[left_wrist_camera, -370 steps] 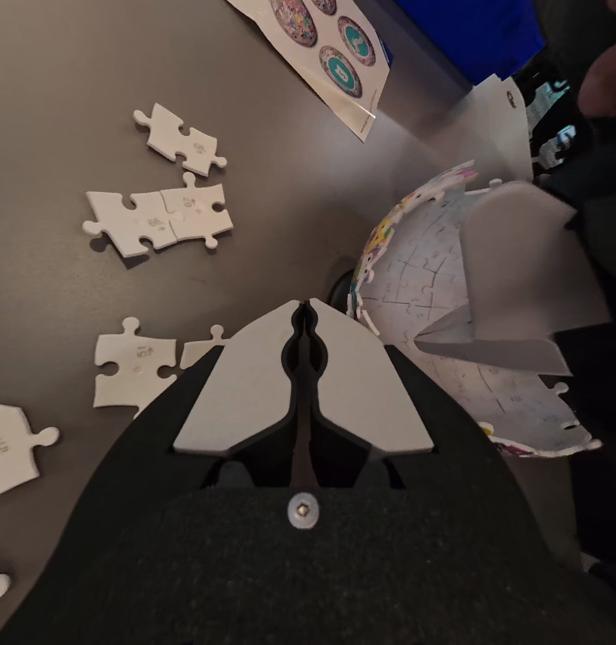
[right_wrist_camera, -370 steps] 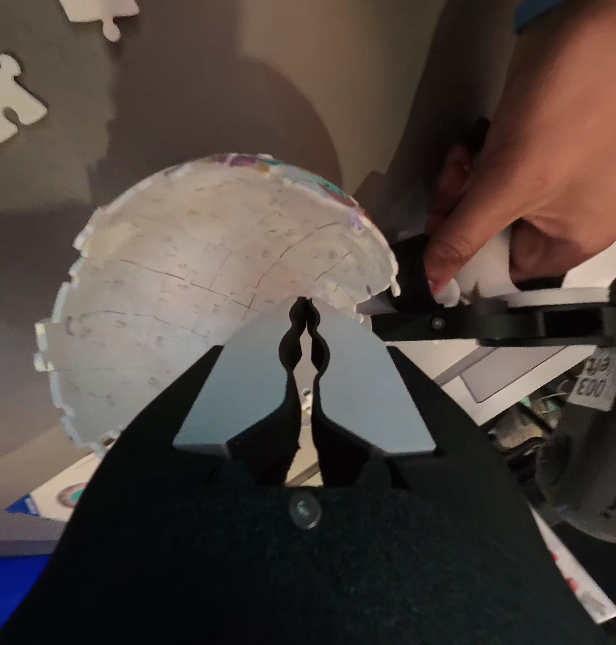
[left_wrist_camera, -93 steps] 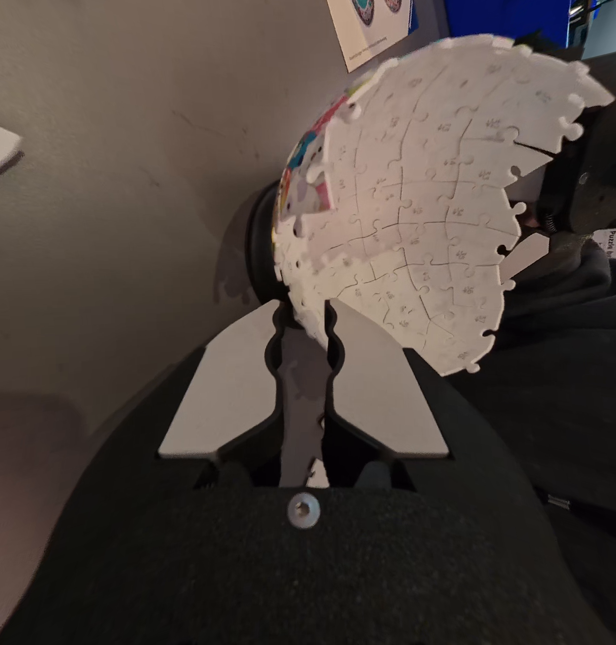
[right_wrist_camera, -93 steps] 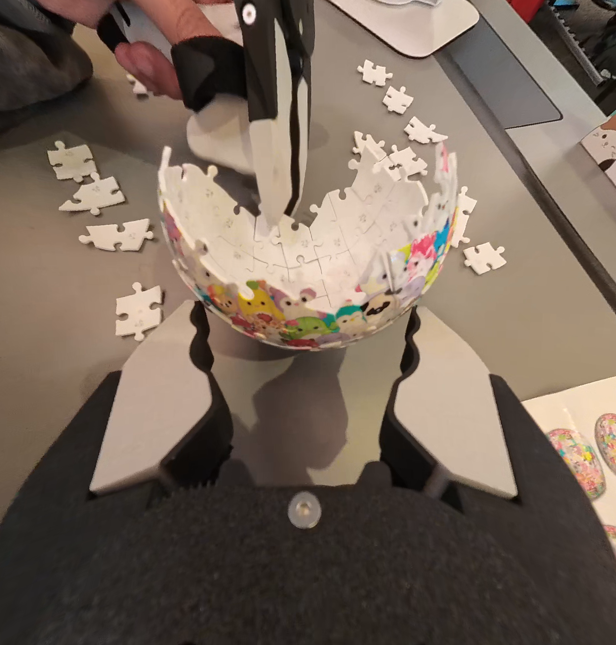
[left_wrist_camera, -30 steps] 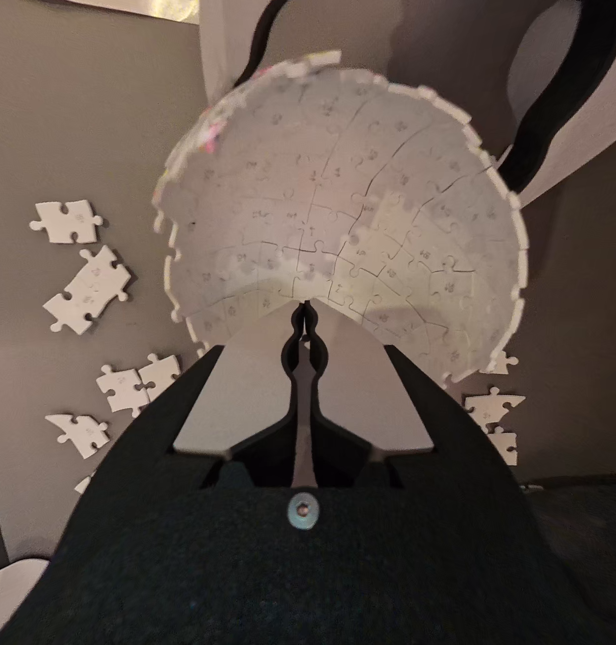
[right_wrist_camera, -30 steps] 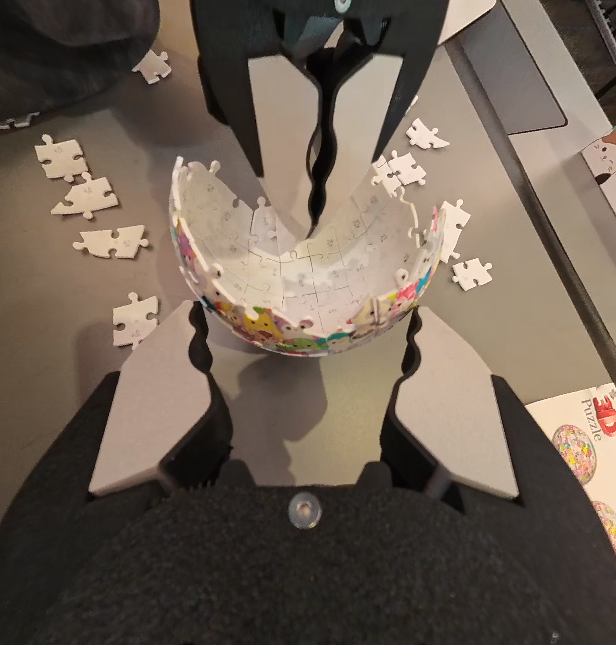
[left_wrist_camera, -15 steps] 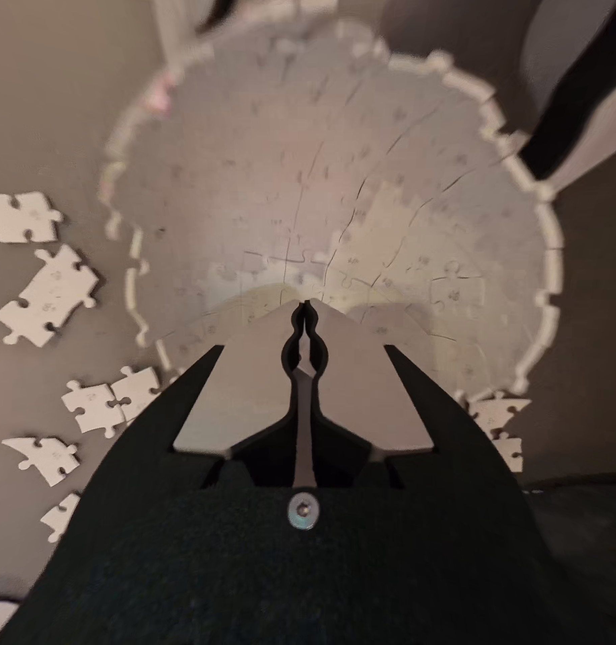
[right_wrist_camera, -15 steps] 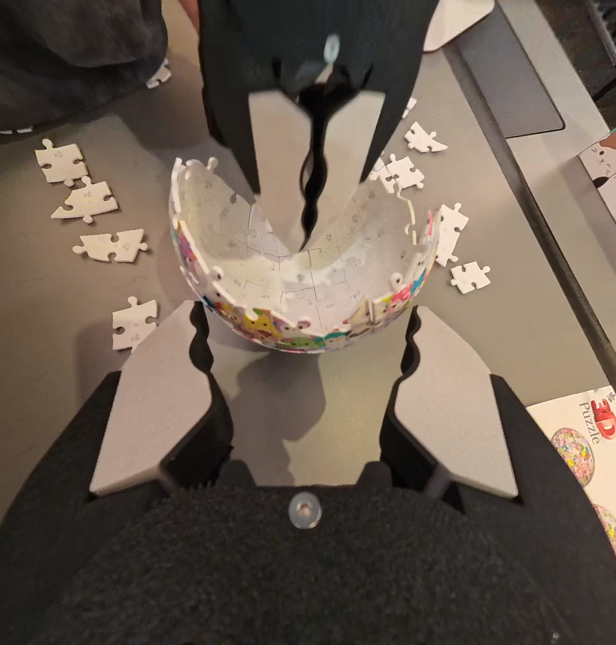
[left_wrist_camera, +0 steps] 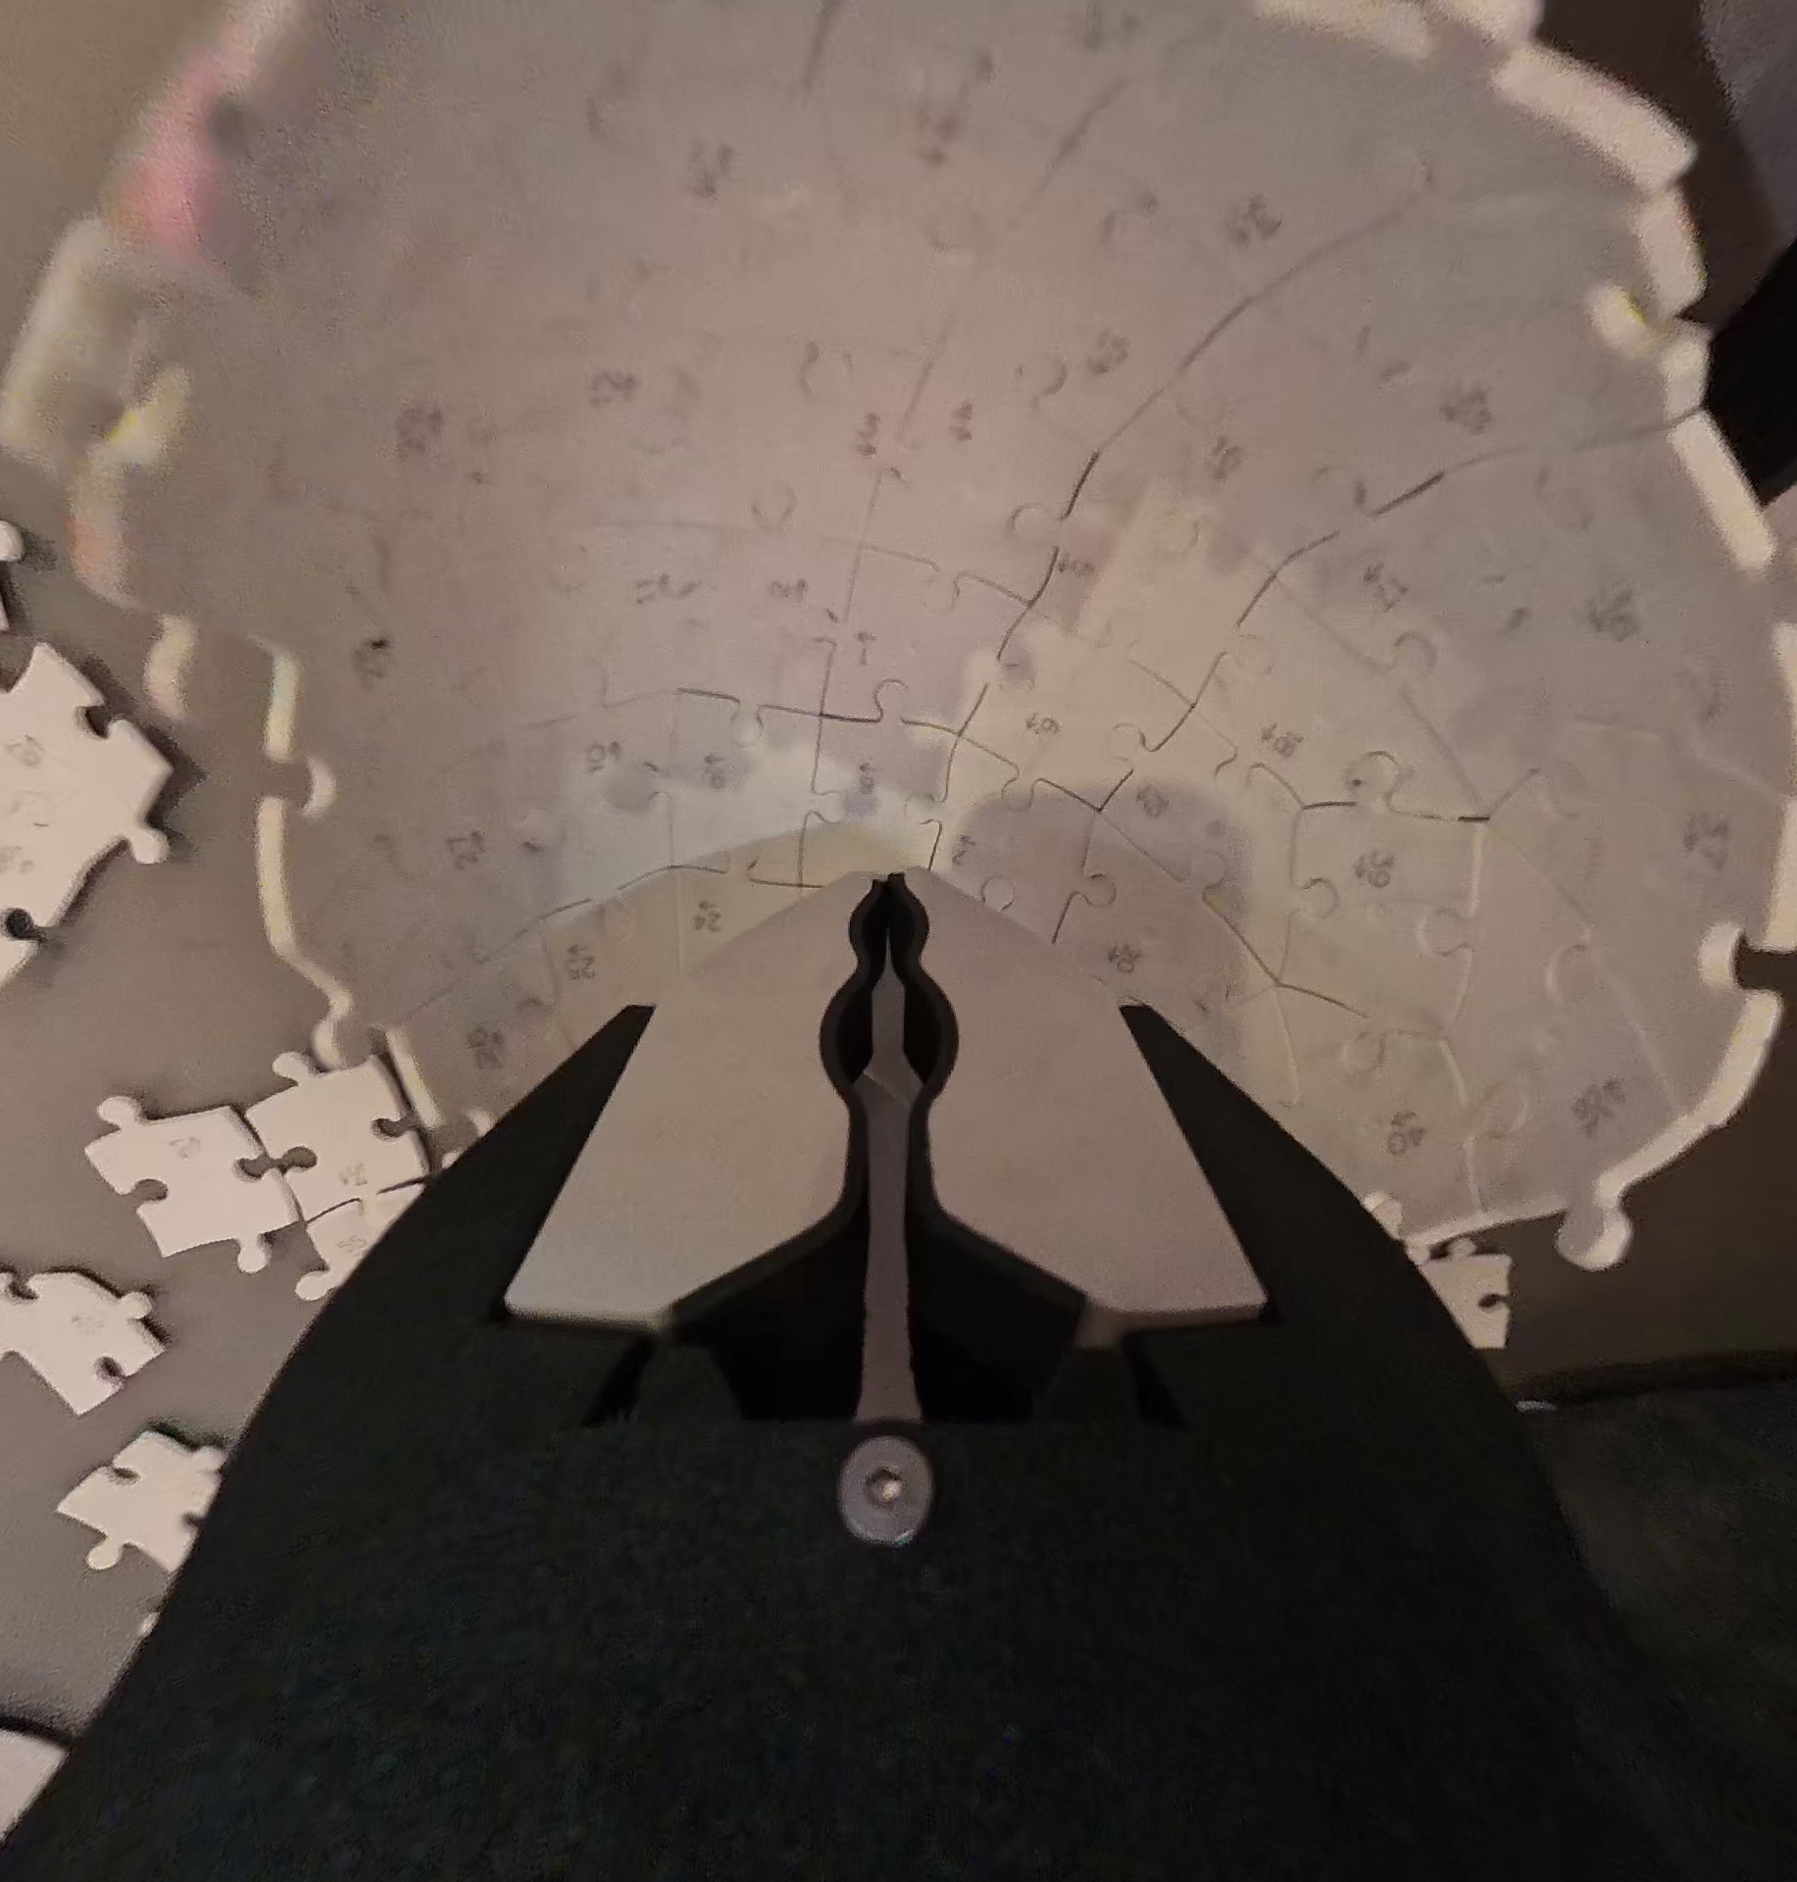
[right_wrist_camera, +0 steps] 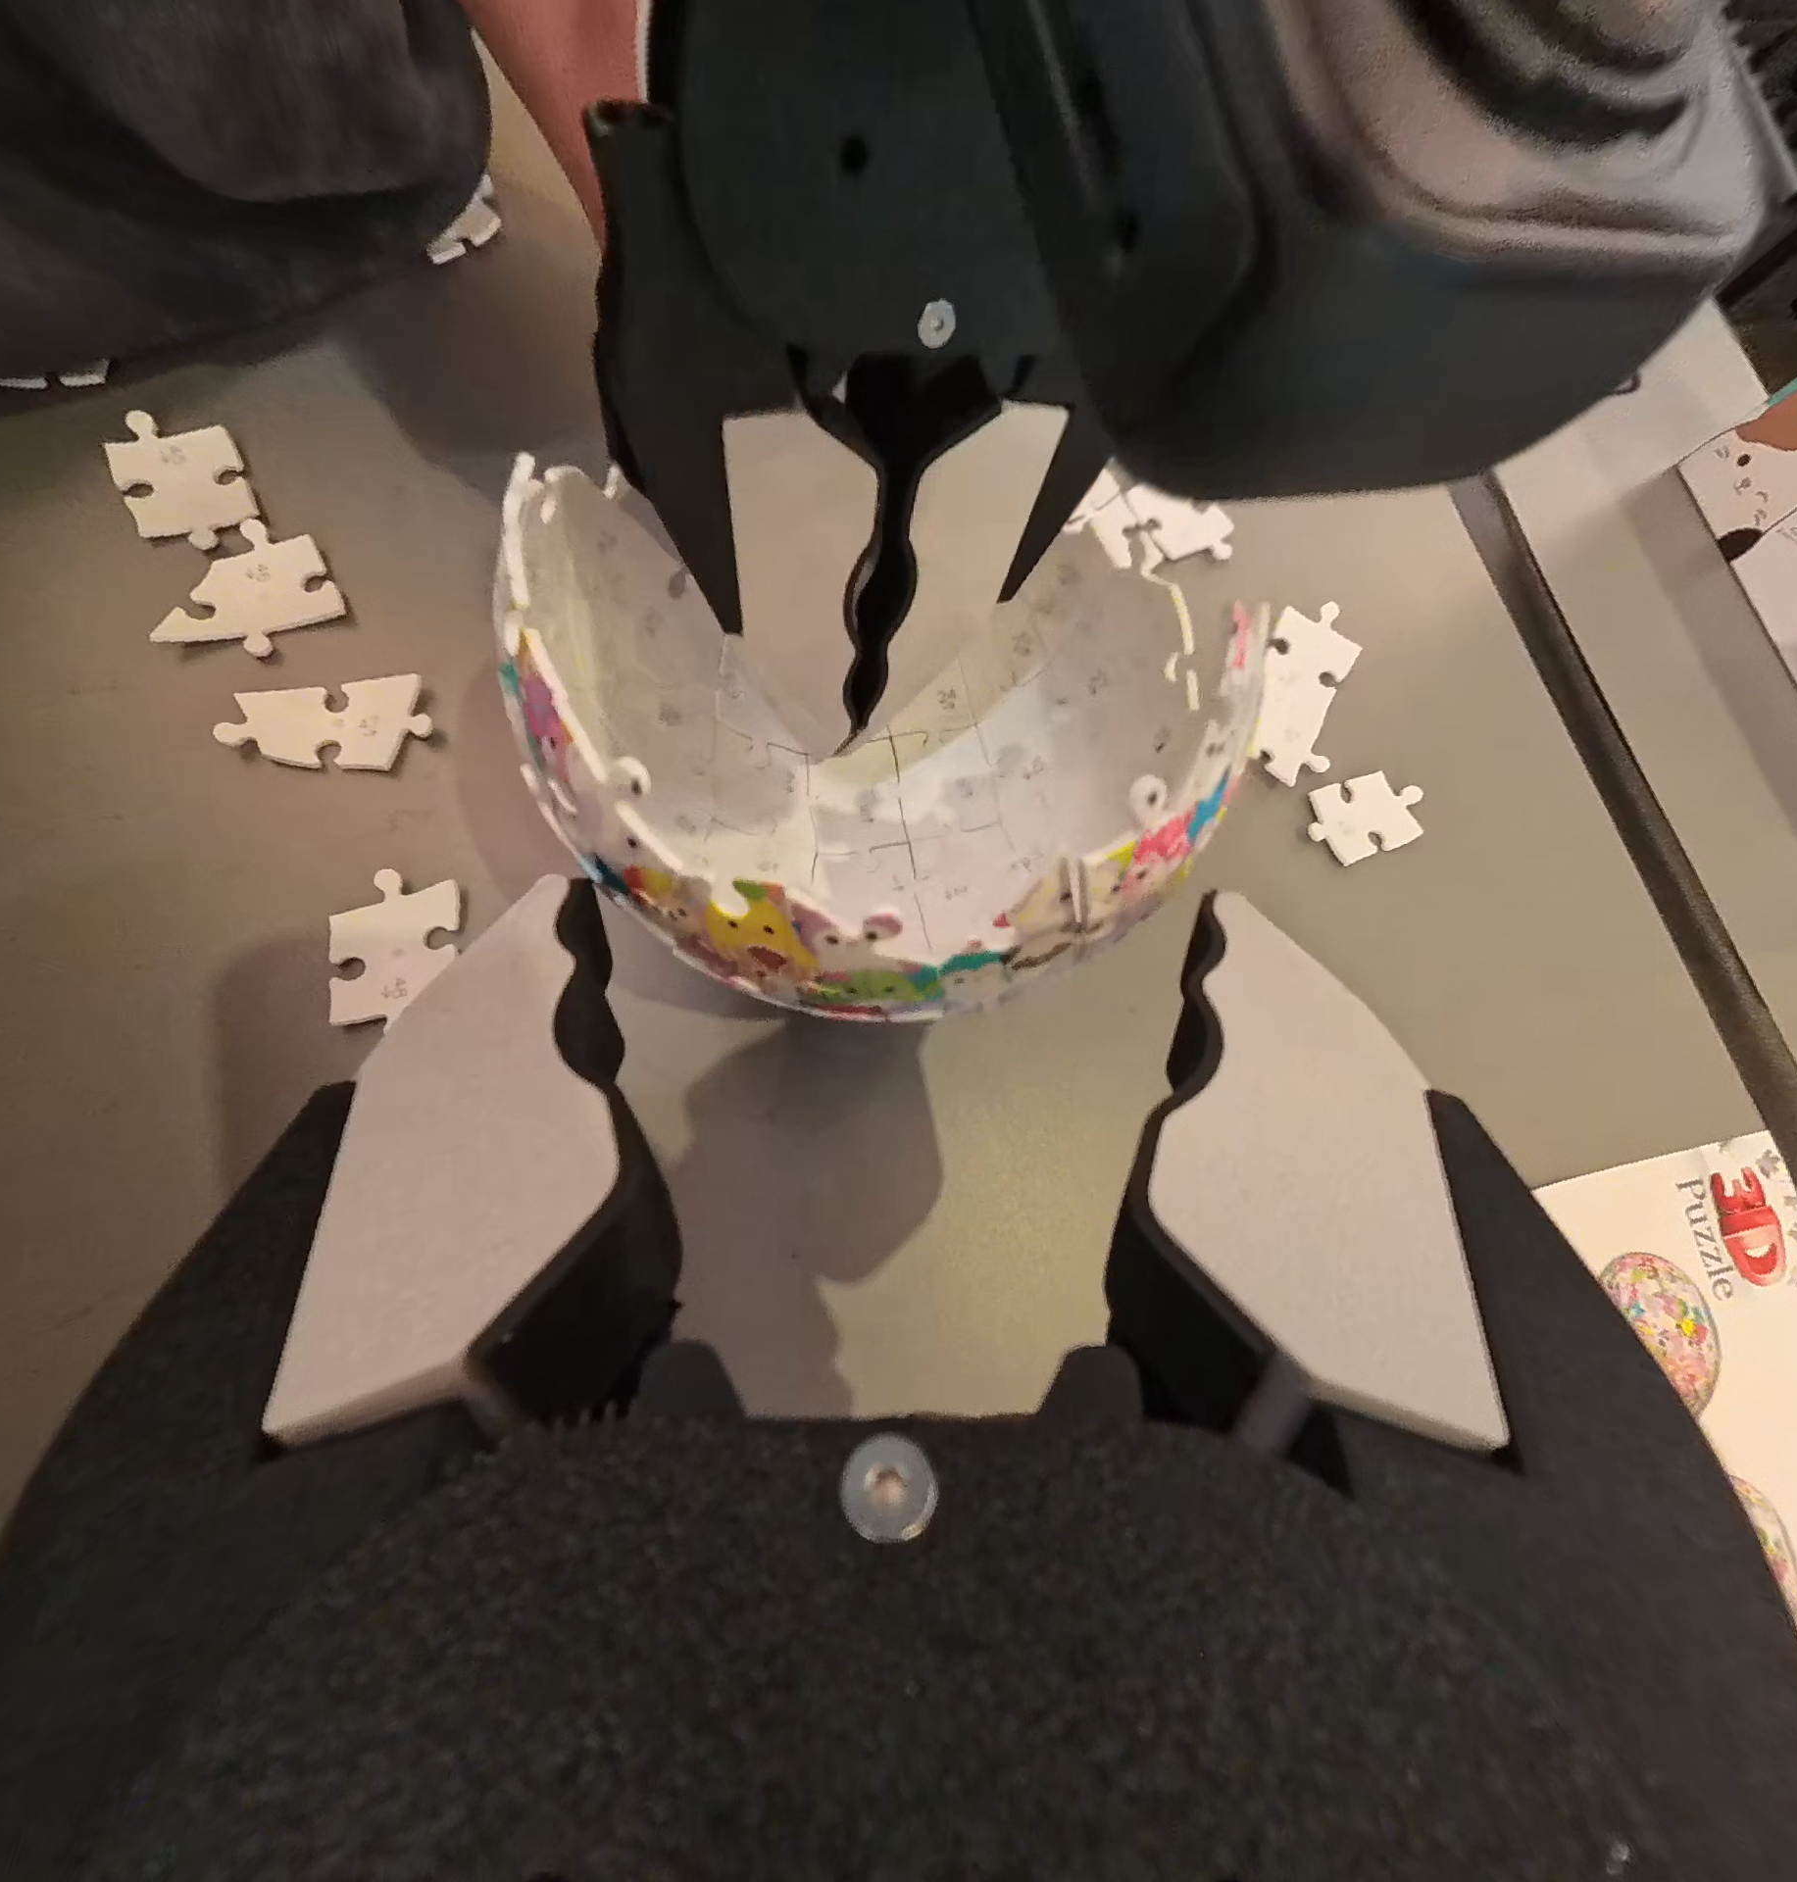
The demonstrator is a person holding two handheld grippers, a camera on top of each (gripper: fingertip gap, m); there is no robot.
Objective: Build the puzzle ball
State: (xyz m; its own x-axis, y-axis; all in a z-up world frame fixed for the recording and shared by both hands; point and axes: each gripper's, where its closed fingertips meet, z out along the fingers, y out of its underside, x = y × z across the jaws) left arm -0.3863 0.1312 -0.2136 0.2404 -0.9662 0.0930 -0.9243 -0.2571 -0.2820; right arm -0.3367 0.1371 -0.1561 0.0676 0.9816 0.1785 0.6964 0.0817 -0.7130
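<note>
Left gripper [right_wrist_camera: 853, 738] inside half-built puzzle ball [right_wrist_camera: 874, 855]

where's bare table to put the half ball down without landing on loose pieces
Bare table lies in front of the half-built puzzle ball, between the open right gripper fingers. Left of the ball is crowded with loose pieces; more pieces sit on its right. The shut left gripper reaches inside the ball.

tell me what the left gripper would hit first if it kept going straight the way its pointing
Most likely the white inner wall of the half-built puzzle ball. The left gripper, jaws shut, already reaches into the bowl with its tip near the bottom pieces. Whether it already touches them is unclear.
</note>
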